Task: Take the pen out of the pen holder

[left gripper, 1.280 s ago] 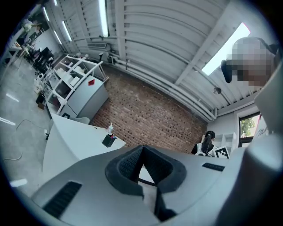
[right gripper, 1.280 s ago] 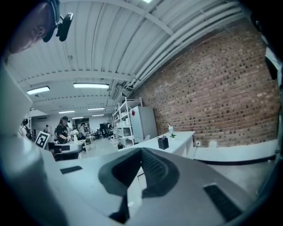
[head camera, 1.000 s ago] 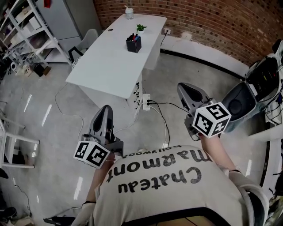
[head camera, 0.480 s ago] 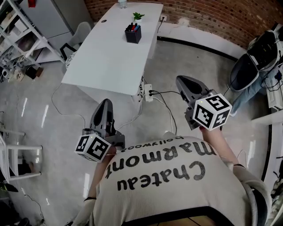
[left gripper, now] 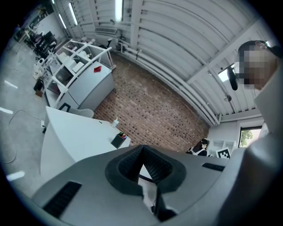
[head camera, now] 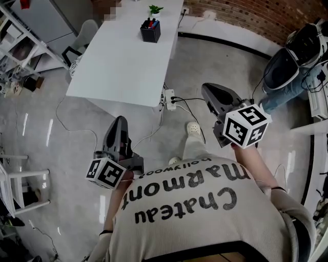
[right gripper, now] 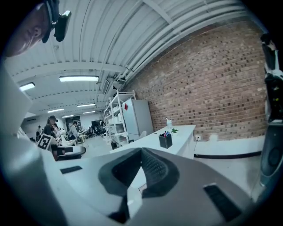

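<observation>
My left claw [head camera: 118, 123] and right claw [head camera: 209, 92] closed on nothing, pens [head camera: 150, 22] standing upright in pen holder [head camera: 150, 34], white table [head camera: 118, 66], brick wall [head camera: 246, 15] behind.

Lettered T-shirt [head camera: 205, 225], grey right gripper [head camera: 213, 89], marker cube [head camera: 247, 132]

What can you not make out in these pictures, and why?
Pens in the pen holder: too small in all three views to count.
Table, far end: head view, cut off by the top edge.
Shelf contents: head view, tiny, cut by the left edge.
</observation>
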The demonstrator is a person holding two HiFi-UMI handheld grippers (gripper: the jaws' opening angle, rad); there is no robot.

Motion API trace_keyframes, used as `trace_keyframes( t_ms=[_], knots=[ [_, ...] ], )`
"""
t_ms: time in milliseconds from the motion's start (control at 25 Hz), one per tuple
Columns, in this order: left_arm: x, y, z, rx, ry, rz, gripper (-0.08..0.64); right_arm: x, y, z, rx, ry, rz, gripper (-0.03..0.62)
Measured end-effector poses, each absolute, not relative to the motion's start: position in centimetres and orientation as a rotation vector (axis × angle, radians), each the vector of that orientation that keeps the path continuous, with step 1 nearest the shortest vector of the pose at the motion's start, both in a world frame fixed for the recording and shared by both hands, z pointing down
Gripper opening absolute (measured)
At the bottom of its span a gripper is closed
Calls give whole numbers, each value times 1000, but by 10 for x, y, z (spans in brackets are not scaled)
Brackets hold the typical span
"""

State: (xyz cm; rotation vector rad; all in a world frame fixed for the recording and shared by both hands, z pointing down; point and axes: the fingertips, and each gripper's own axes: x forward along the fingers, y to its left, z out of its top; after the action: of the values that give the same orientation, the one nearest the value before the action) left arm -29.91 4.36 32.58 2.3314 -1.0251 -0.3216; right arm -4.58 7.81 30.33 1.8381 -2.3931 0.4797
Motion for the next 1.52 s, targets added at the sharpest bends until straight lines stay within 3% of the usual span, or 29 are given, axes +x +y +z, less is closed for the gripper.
trace_keyframes(
  t_ms=[520,1520],
  knots=[
    [-263,18,317,2352,-1060,-348,0,3,53,311,1848,-2381,483,3],
    [-116,-126,297,2356,-1182,-369,0,164,-129,319,1783,-2541,605,3]
  ],
)
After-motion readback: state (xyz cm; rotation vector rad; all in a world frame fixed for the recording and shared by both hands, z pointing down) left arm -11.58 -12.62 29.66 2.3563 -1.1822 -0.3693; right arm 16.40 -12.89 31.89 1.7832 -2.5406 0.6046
